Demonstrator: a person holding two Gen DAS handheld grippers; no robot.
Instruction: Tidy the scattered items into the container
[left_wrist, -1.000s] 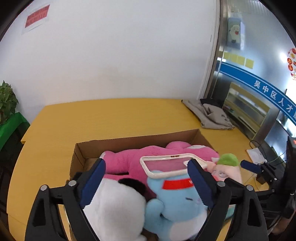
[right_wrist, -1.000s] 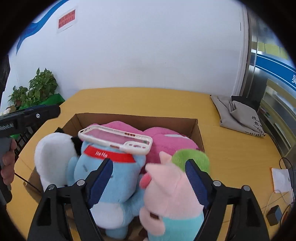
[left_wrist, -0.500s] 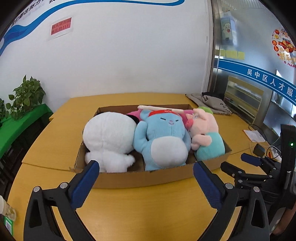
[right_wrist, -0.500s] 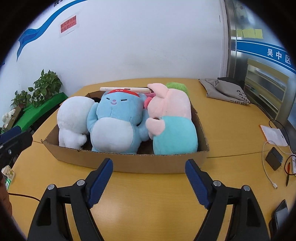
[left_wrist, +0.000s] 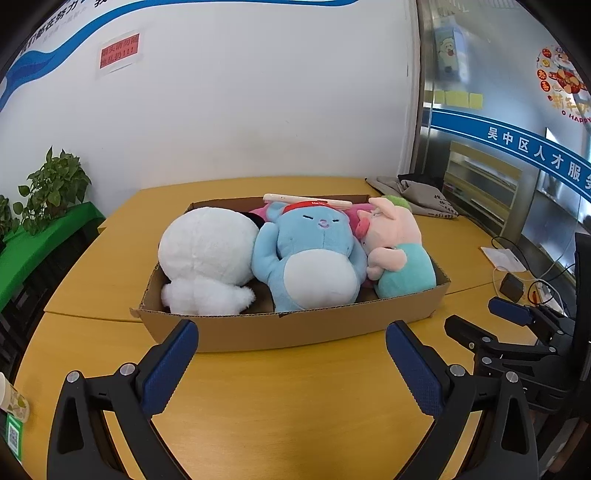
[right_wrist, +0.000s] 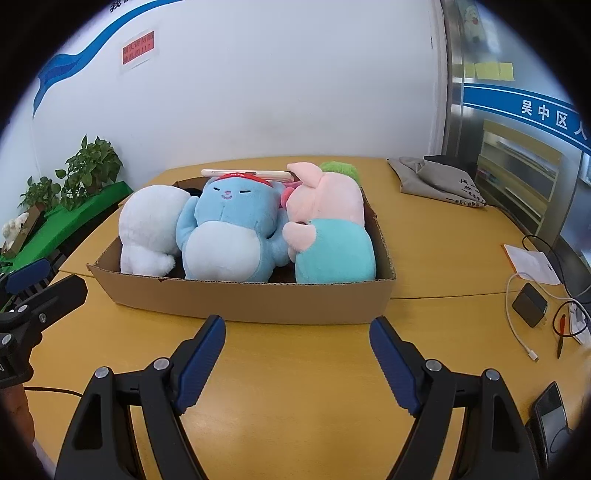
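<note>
A shallow cardboard box (left_wrist: 295, 330) (right_wrist: 258, 301) sits on the yellow table (left_wrist: 288, 406). Inside lie a white plush (left_wrist: 208, 254) (right_wrist: 147, 229), a blue plush (left_wrist: 314, 262) (right_wrist: 232, 236) with a red headband, and a pink pig plush in a teal shirt (left_wrist: 399, 254) (right_wrist: 332, 236). A white phone case (left_wrist: 306, 199) (right_wrist: 247, 172) rests on the blue plush's head, with a pink plush mostly hidden behind. My left gripper (left_wrist: 291, 330) and my right gripper (right_wrist: 297, 326) both hover open and empty over the table, just in front of the box's near wall.
A grey cloth bag (right_wrist: 439, 177) lies at the table's back right. Cables, a charger block (right_wrist: 530, 304), papers and a phone (right_wrist: 550, 413) sit on the right. Potted plants (right_wrist: 92, 166) stand on a green shelf to the left. A paper cup (left_wrist: 13, 400) sits at the left edge.
Both grippers have drawn back from over the plush toys in the box to the table in front of it. They stayed open. The toys and the phone case stayed where they were.
</note>
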